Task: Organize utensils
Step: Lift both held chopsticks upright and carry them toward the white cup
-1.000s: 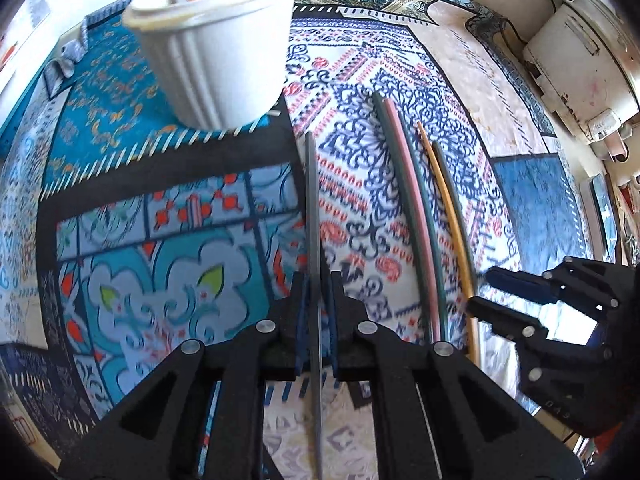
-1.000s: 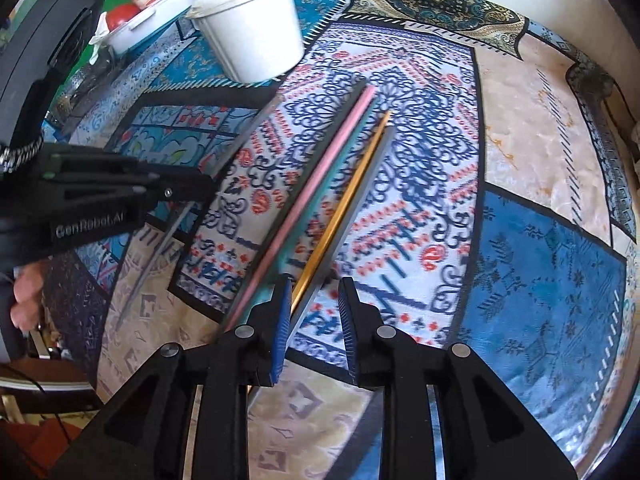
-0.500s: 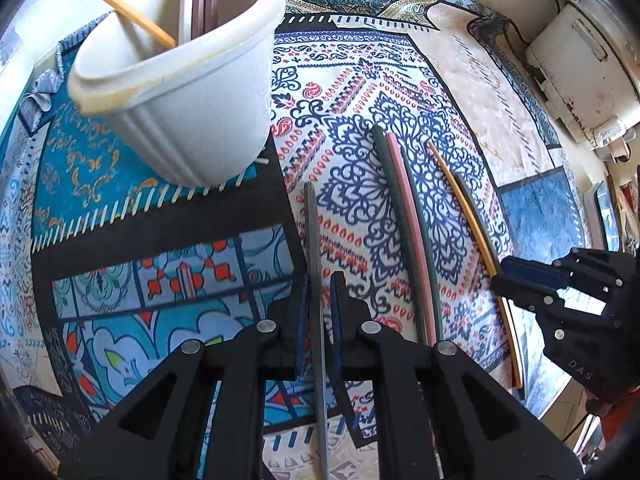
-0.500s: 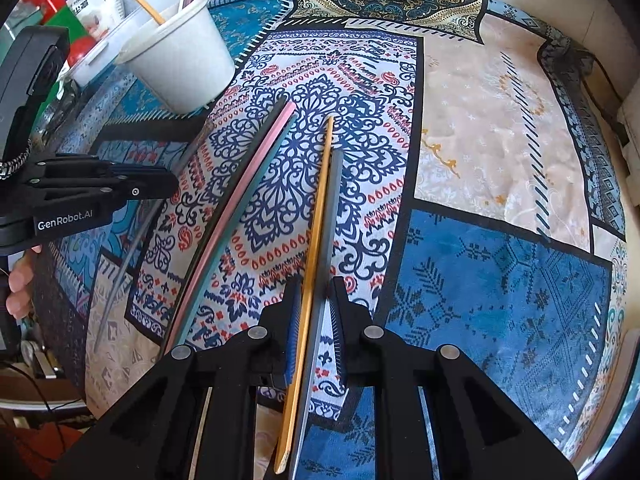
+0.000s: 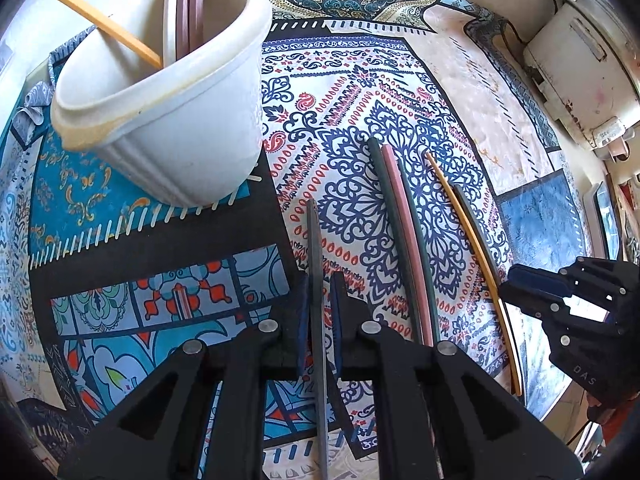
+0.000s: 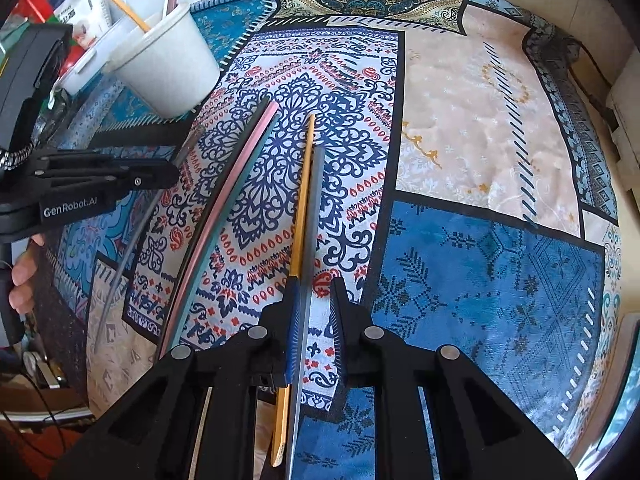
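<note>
Lying flat on the patterned cloth (image 5: 360, 92) that covers the tabletop, a grey chopstick (image 5: 316, 280) runs straight between the fingers of the left gripper (image 5: 319, 312), which look closed on it, or very nearly so. Further along the cloth, a second grey chopstick (image 6: 308, 248) and an orange one (image 6: 301, 216) lie side by side, and the right gripper (image 6: 314, 320) has just been closing around them; its left finger sits against the pair, though I cannot tell whether the right finger has met them. Between the two pairs of fingers a pink chopstick (image 5: 400, 224) lies untouched with dark green ones (image 5: 386, 220) either side. The white cup (image 5: 172, 120) stands just beyond the left gripper's stick, already holding an orange stick and pink ones upright. To my eye this is the pick-up step, both hands taking hold at once; the next move calls for lifting each stick clear of the cloth, tipping it upright and lowering it into the cup without knocking the cup or the sticks inside. Compared with a second ago, the cup looms much nearer and larger in the left view, and the right gripper now straddles its two sticks along their length rather than meeting them at an angle.
</note>
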The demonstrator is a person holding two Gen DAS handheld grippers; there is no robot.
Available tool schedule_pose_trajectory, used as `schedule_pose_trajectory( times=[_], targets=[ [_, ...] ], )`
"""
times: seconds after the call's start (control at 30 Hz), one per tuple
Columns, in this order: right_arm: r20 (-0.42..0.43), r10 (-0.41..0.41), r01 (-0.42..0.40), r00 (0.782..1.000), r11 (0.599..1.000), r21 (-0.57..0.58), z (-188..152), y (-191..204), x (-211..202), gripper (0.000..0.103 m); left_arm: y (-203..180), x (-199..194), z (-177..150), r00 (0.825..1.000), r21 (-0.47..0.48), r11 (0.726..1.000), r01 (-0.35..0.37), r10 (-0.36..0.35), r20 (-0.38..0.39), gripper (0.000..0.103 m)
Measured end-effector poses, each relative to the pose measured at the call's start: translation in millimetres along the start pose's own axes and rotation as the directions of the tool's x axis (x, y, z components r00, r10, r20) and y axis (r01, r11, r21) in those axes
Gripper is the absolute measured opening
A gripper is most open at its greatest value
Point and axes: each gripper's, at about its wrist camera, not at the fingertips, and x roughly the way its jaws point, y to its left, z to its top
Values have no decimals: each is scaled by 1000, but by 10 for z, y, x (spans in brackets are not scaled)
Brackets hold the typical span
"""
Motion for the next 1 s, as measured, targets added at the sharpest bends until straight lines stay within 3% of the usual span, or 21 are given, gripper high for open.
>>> schedule_pose_trajectory(
  times=[0.17, 0.53, 0.77, 1.0],
  targets=[
    [4, 23, -23, 1000, 999, 29, 80, -92, 38, 11, -30, 24, 46, 1000, 10, 1000, 2, -2, -11, 9],
    [74, -135, 142, 988, 985, -95, 77, 307, 123, 8, -93, 57, 76, 1000, 35, 999, -17, 17, 0, 5],
    [52, -89, 93, 995, 993, -72, 216, 238, 124, 6, -31, 48, 22, 1000, 5, 1000, 12, -12, -8, 5],
    [18, -74, 75, 997, 995, -60, 449, 156, 192, 6, 0, -39, -171, 1000, 16, 1000, -26, 26, 5, 5]
  ],
)
